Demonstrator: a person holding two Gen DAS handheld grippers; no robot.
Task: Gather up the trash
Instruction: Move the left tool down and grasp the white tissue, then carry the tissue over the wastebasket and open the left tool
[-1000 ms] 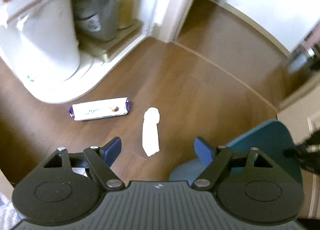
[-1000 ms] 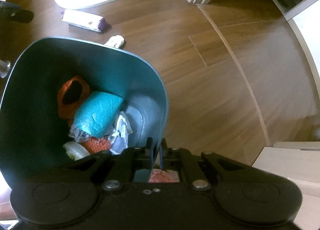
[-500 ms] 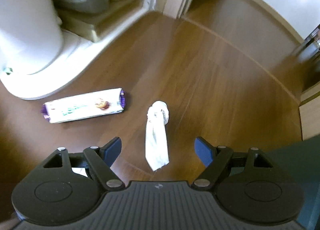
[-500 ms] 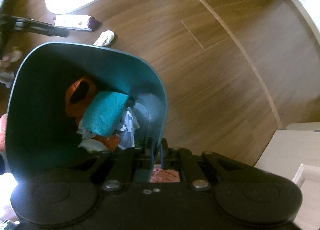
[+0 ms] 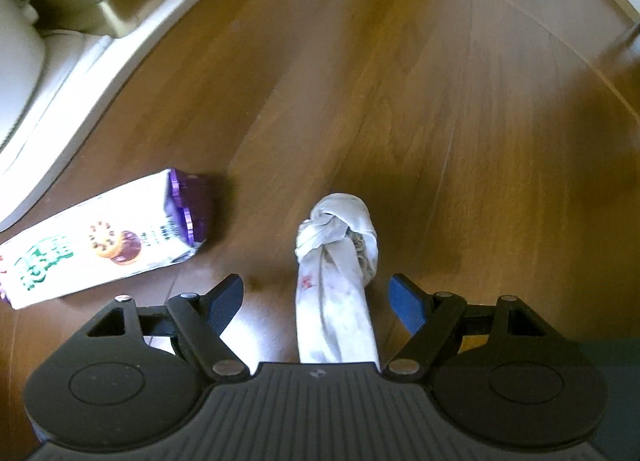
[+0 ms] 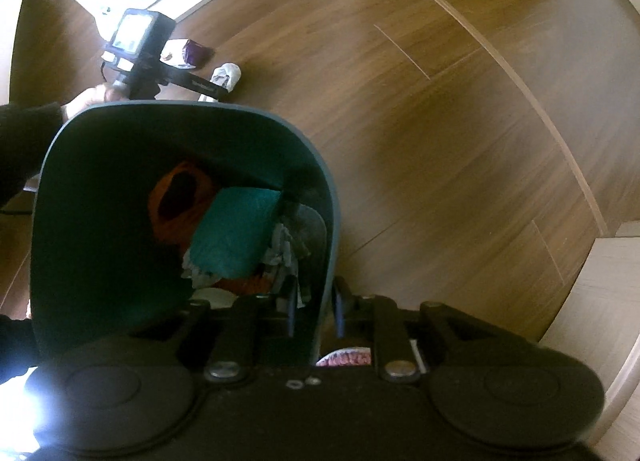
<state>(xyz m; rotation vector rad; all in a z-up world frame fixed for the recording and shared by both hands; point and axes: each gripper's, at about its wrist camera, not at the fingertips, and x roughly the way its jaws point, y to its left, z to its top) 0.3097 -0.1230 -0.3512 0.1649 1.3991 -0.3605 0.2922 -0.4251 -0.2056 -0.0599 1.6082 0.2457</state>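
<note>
My left fingers (image 5: 316, 297) stand wide, straddling the knotted rag (image 5: 336, 273) on the floor, gripping nothing. If I close too high, I may pinch only loose cloth and drop it. My right fingers (image 6: 316, 311) have just been easing apart around the bin (image 6: 328, 197) wall; it could slip.

The left gripper (image 5: 316, 295) is built of matte black plastic, with two round housings joined by a ribbed grey centre plate. Silver screws are set at the linkage pivots, and triangular cut-outs are seen in the outer arms. Its fingertips (image 5: 404, 303) are faced with ribbed blue pads. The right gripper (image 6: 316, 311) is made the same way, in black with silver screws. A black sleeve (image 6: 28, 133) is worn on the left arm.
</note>
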